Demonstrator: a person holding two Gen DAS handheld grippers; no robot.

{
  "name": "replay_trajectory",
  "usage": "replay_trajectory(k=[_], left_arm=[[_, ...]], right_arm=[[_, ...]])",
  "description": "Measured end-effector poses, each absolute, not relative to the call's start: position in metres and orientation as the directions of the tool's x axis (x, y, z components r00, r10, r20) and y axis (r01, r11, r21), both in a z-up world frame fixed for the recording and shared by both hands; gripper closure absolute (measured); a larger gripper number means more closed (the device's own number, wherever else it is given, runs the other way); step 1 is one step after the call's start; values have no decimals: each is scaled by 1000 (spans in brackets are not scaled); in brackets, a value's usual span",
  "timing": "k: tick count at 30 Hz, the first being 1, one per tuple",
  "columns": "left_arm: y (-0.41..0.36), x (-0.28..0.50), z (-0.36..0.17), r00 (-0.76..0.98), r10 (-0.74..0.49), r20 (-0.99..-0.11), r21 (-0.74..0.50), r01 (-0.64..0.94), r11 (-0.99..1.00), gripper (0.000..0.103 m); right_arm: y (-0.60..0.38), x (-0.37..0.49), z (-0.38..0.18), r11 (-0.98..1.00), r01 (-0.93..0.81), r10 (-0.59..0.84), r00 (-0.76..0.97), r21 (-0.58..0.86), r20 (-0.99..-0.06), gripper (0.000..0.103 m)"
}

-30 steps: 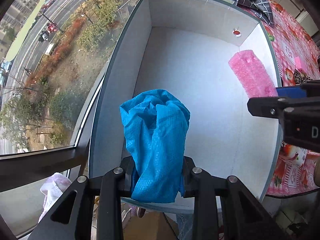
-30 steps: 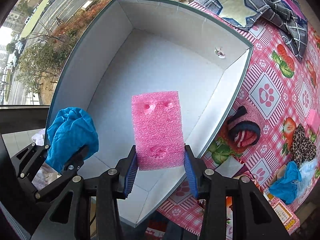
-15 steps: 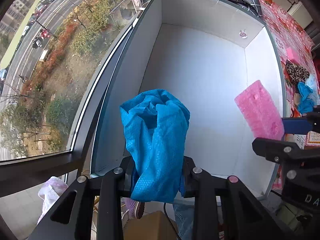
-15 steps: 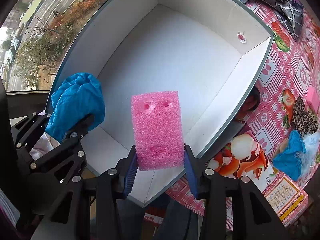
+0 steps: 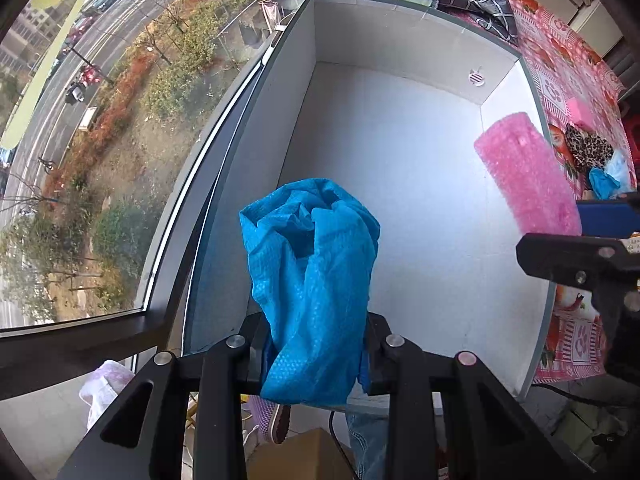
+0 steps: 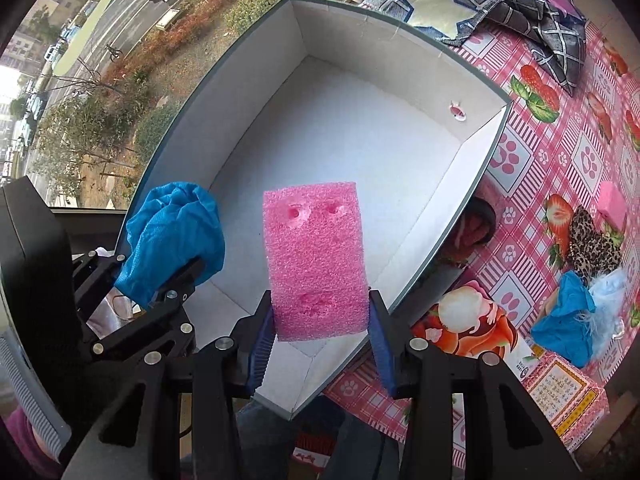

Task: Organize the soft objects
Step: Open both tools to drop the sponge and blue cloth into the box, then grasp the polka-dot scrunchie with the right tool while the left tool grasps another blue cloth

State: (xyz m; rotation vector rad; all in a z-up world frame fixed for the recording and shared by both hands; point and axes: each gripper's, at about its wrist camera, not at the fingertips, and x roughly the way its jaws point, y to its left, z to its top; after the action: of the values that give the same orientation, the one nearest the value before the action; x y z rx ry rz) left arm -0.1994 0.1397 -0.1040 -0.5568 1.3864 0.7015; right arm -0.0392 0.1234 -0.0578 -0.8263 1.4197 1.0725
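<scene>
White box (image 6: 256,92) floor bare beneath pink sponge (image 6: 318,258) and blue cloth (image 5: 312,280)

Bright daylight from window; fisheye-warped, dark edges.

Both tools are matte black, angular frames with triangular cut-outs and round silver screw heads. The right gripper (image 6: 320,334) carries ribbed blue pads (image 6: 261,346) on its fingers — the left gripper (image 5: 314,354) shows plain black fingers.
</scene>
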Motion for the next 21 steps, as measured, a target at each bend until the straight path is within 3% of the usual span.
replay_trajectory(k=[5,8,9,10,12,14,15,16,21], left_arm=[[133,-200,-104,69,123,-990,36,-718,695,64],[133,-200,-101,95,132,-987,25,-711,703,42],[132,-201,-99,108,136,-985,20,-709,705,28],[130,-201,-95,124,144,-982,14,-707,707,20],[130,-204,-87,168,157,-973,-10,-711,703,17],[131,-205,-81,192,151,-970,-33,-716,697,10],[132,-206,-81,199,136,-971,-50,-720,692,1],[135,-207,-80,214,117,-970,-77,-723,686,0],[138,-200,-59,265,101,-959,-127,-718,684,0]], right_arm=[[134,-37,-43,342,-925,124,-132,167,-983,58],[138,-39,-39,337,-923,142,-148,188,-979,57],[138,-39,-37,333,-921,147,-160,201,-976,55],[139,-41,-38,332,-919,151,-169,211,-974,41],[136,-38,-36,340,-916,173,-160,212,-972,26],[135,-31,-35,356,-908,200,-158,221,-967,19],[134,-28,-33,368,-901,205,-163,231,-965,15],[133,-25,-32,382,-894,208,-164,234,-964,8],[117,-3,-12,442,-859,262,-154,260,-953,5]])
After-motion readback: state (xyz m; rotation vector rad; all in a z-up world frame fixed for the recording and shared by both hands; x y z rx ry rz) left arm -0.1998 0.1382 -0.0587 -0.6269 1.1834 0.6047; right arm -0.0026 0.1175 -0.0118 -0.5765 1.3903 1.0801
